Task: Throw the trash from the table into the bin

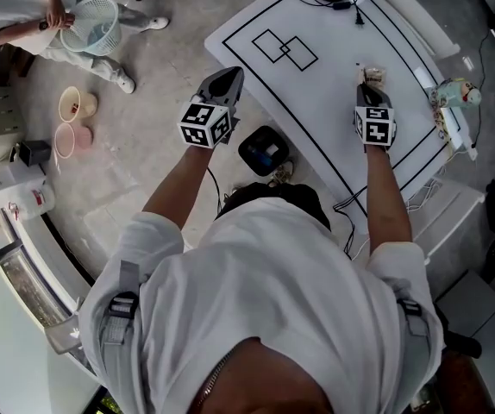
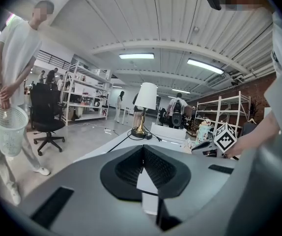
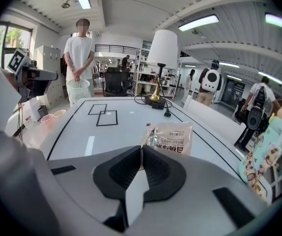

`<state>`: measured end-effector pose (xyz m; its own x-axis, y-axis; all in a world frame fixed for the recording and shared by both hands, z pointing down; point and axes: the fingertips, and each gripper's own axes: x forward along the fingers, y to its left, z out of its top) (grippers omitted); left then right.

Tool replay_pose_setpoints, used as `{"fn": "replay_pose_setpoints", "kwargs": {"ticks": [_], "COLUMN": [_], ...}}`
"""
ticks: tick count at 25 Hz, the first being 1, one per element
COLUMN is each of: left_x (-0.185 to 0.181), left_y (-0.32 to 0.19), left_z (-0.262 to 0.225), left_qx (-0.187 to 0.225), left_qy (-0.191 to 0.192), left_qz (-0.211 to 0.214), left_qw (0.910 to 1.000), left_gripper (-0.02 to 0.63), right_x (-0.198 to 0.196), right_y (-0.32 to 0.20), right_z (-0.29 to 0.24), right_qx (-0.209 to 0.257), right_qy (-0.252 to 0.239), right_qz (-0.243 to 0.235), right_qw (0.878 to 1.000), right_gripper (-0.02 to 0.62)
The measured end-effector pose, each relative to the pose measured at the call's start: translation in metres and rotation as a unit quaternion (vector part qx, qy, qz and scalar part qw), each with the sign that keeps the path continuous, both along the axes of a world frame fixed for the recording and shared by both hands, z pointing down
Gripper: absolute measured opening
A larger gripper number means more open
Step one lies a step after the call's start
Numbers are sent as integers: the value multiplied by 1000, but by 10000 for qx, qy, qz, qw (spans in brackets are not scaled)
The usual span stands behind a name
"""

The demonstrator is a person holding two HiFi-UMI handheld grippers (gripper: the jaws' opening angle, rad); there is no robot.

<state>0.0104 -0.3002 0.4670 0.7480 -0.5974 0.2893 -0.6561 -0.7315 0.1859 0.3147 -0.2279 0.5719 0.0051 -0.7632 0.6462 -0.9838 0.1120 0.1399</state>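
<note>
Now right gripper (image 3: 141, 147) jaws pinch snack packet (image 3: 173, 137); left gripper (image 2: 142, 148) jaws meet empty.

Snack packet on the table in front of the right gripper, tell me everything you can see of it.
The snack packet is a small flat pouch, pale beige with shiny silvery creases, like plastic film or foil. Its dark print is too small to read. It looks sealed and slightly crumpled. It lies on the white table. Its near edge runs in at the tips of the right gripper, whose jaws look closed on it.
</note>
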Motion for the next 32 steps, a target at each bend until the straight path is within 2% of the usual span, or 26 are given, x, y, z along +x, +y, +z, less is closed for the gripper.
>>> {"fn": "replay_pose_setpoints", "kwargs": {"ticks": [7, 17, 25, 32], "left_x": [-59, -174, -253, -287], "left_y": [12, 52, 105, 151], "left_z": [-7, -17, -8, 19], "left_qx": [82, 178, 125, -86], "left_qy": [135, 253, 262, 117], "left_qz": [-327, -963, -1334, -1745], "left_qw": [9993, 9949, 9906, 9845], "left_gripper": [11, 11, 11, 11], "right_x": [-69, -211, -307, -344], "right_y": [-8, 4, 48, 89], "right_z": [-42, -73, -70, -38], "right_qx": [440, 745, 698, 387], "right_qy": [181, 149, 100, -49], "right_qz": [-475, -1329, -1871, -2267], "right_qw": [9977, 9882, 9798, 9732], "right_gripper": [20, 20, 20, 20]}}
